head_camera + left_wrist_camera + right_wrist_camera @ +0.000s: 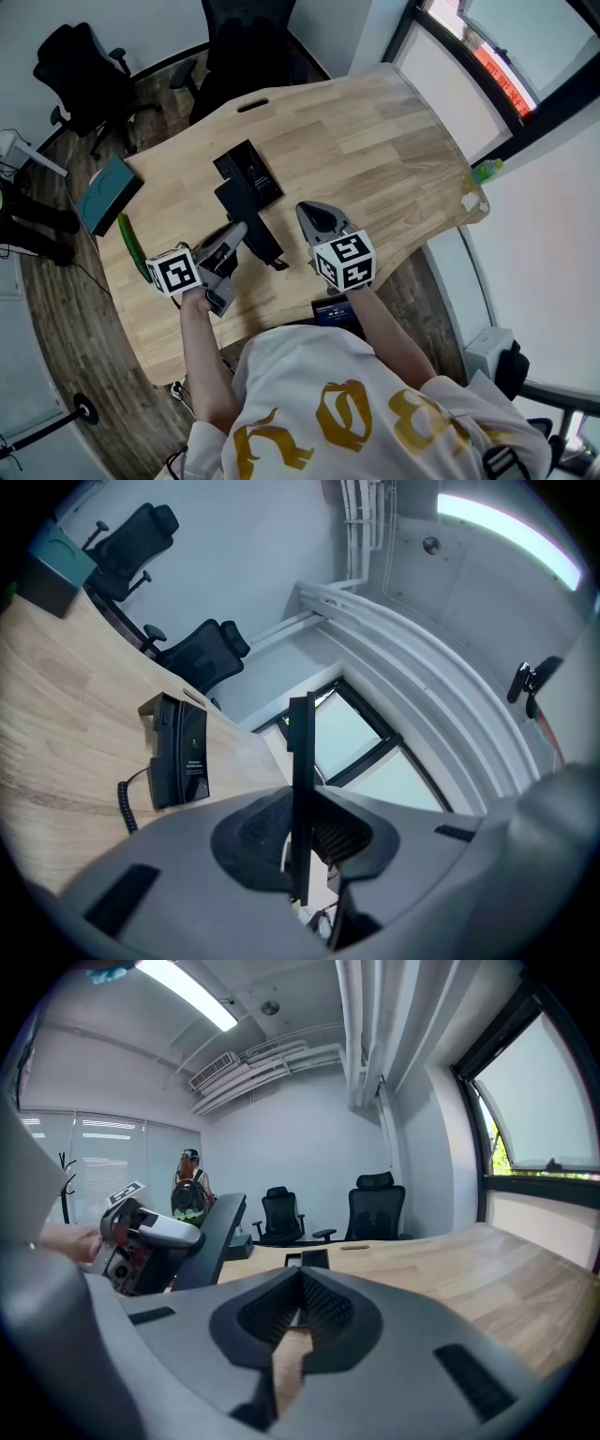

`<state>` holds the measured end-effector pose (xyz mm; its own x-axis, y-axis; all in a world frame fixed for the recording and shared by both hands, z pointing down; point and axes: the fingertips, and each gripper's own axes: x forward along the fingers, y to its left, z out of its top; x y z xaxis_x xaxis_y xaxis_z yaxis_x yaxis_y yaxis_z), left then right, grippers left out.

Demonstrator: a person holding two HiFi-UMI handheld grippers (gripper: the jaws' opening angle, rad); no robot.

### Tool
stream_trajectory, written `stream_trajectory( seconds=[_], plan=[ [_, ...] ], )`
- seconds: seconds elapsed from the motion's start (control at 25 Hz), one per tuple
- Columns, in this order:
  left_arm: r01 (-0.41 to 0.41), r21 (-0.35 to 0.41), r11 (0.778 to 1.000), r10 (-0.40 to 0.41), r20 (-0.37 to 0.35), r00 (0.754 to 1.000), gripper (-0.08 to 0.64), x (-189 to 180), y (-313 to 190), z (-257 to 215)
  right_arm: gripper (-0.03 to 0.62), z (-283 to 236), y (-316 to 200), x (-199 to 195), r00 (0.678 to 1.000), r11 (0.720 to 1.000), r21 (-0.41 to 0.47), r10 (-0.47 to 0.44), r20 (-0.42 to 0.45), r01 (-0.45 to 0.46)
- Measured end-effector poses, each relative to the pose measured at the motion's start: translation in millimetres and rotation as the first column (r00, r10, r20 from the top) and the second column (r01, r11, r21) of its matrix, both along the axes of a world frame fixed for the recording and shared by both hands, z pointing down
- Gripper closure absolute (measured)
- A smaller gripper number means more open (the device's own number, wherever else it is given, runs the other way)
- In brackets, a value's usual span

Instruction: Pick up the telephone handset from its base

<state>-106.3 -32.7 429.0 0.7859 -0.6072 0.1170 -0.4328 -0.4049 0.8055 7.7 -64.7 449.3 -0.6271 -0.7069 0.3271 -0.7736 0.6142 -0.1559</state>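
The left tongs (pixel 300 829) clamp the slim black plastic telephone handset (pixel 301 752) and hold it off its black rectangular base (pixel 178 750). The base lies on the pale wooden surface (pixel 375 141), with a coiled black cord (pixel 125 810) beside it. White print on the base is too small to read. The right tongs (pixel 300 1299) are pressed together, empty.

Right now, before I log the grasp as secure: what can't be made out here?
- Head view: where the left tongs grip the handset, hidden by the tongs' own body.
- Left gripper view: the cord's handset end, behind the tongs.
- Head view: the base's print, too small.
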Motion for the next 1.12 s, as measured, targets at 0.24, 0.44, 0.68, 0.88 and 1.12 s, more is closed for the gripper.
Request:
stream_trajectory(
  seconds=[0.24, 0.44, 0.68, 0.88, 1.12],
  plan=[
    [-0.004, -0.007, 1.0, 0.004, -0.017, 1.0, 0.489, 2.4, -5.2, 0.2, 0.588, 2.6, -2.1, 0.8, 0.999, 1.0, 0.016, -0.011, -0.04, 0.011],
    [-0.004, -0.014, 1.0, 0.004, -0.014, 1.0, 0.489, 2.8, -7.0, 2.0, 0.588, 5.1, -5.1, 2.6, 0.999, 1.0, 0.007, -0.012, -0.04, 0.012],
    [0.002, -0.021, 1.0, -0.002, -0.016, 1.0, 0.489, 0.6, -11.1, 6.7, 0.588, 4.8, -9.3, 4.4, 0.999, 1.0, 0.009, -0.011, -0.038, 0.012],
    [-0.001, -0.032, 0.999, 0.0, -0.023, 1.0, 0.489, 3.0, -13.6, 9.7, 0.588, 6.3, -9.6, 7.1, 0.999, 1.0, 0.007, -0.011, -0.032, 0.012],
    [-0.006, -0.041, 0.999, 0.005, -0.025, 1.0, 0.489, 4.7, -18.7, 13.2, 0.588, 12.3, -17.1, 10.5, 0.999, 1.0, -0.001, -0.004, -0.032, 0.004]
  ],
)
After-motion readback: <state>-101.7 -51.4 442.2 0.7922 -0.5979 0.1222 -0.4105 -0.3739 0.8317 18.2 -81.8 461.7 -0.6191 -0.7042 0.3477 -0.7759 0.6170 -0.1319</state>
